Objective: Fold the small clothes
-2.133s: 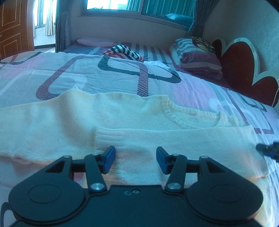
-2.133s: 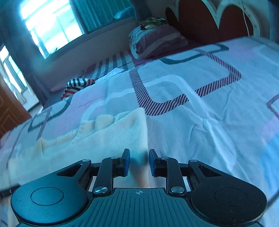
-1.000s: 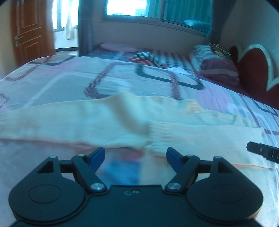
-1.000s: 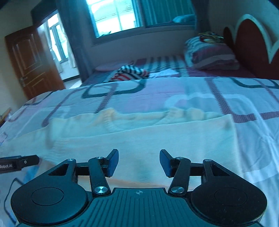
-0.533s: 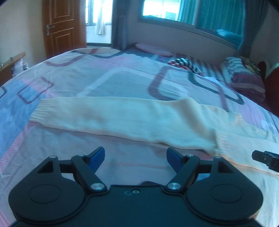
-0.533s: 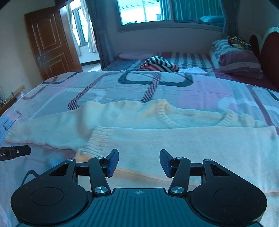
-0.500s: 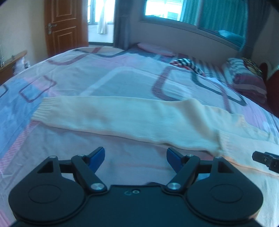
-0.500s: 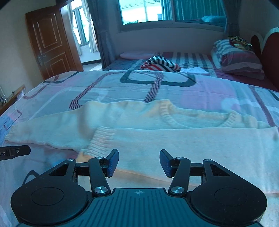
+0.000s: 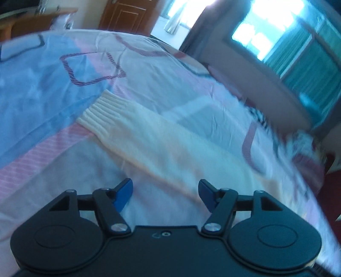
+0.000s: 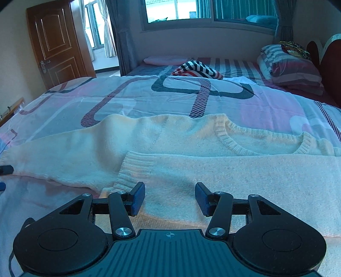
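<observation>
A bedroom in daylight: a wide window with grey curtains on the far wall, a brown panelled door far left, a dark red headboard far right, striped pillows beside it.

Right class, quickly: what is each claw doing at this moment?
Left claw: closing, nothing gripped, above the cream sweater's sleeve.
Right claw: open, empty, over the sweater.

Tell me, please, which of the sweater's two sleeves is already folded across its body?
The sleeve ending in the ribbed cuff just ahead of the right gripper; it lies across the sweater. The other sleeve stretches out sideways on the bedspread.
</observation>
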The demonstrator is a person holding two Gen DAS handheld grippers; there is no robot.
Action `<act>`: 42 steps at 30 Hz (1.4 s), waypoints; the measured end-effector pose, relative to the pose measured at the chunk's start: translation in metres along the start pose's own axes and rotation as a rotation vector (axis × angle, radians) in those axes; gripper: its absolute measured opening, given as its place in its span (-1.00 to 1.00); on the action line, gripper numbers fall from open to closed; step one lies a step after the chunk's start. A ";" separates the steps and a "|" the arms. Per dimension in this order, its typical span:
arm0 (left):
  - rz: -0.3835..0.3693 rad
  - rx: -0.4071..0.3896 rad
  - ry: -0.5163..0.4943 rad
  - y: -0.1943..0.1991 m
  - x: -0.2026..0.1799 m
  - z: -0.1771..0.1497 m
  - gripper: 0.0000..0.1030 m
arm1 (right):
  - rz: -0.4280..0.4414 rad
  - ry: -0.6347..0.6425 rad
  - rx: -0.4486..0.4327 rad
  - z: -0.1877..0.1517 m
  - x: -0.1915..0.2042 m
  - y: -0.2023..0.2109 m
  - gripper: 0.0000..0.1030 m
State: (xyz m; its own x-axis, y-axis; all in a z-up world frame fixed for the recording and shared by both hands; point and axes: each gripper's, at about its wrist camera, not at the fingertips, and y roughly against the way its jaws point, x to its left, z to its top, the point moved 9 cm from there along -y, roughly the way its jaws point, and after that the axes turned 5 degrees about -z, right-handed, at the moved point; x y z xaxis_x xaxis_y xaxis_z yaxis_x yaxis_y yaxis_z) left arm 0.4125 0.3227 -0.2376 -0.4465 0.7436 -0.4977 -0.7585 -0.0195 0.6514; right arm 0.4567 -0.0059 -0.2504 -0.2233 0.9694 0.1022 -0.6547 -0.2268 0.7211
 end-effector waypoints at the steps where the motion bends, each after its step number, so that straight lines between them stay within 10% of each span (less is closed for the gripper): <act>1: -0.013 -0.010 0.023 -0.003 0.002 0.003 0.27 | -0.003 -0.001 0.000 0.000 -0.001 0.000 0.01; 5: -0.050 -0.054 0.119 -0.016 0.013 0.020 -0.05 | -0.007 -0.005 -0.001 -0.002 -0.001 -0.003 0.01; 9: -0.021 -0.074 0.178 -0.026 0.026 0.028 -0.89 | -0.007 -0.010 -0.006 -0.002 -0.002 -0.003 0.01; 12: -0.011 -0.089 0.175 -0.023 0.025 0.030 -0.95 | -0.026 -0.016 -0.035 0.003 -0.005 0.003 0.00; 24: -0.302 -0.084 -0.218 0.013 -0.151 0.017 -0.96 | 0.003 -0.109 -0.047 0.009 -0.031 0.021 0.01; 36: -0.513 0.247 -0.565 -0.024 -0.314 -0.170 -0.93 | -0.063 -0.280 -0.070 -0.012 -0.131 0.084 0.01; 42: -0.490 0.336 -0.641 -0.024 -0.314 -0.204 -0.03 | -0.075 -0.317 -0.053 -0.032 -0.155 0.101 0.01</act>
State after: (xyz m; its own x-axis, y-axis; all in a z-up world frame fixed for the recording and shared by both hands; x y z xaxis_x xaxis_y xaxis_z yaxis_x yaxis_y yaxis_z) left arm 0.4739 -0.0469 -0.2141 0.3232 0.8511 -0.4138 -0.5701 0.5241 0.6327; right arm 0.4024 -0.1824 -0.2155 0.0572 0.9627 0.2644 -0.6995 -0.1504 0.6987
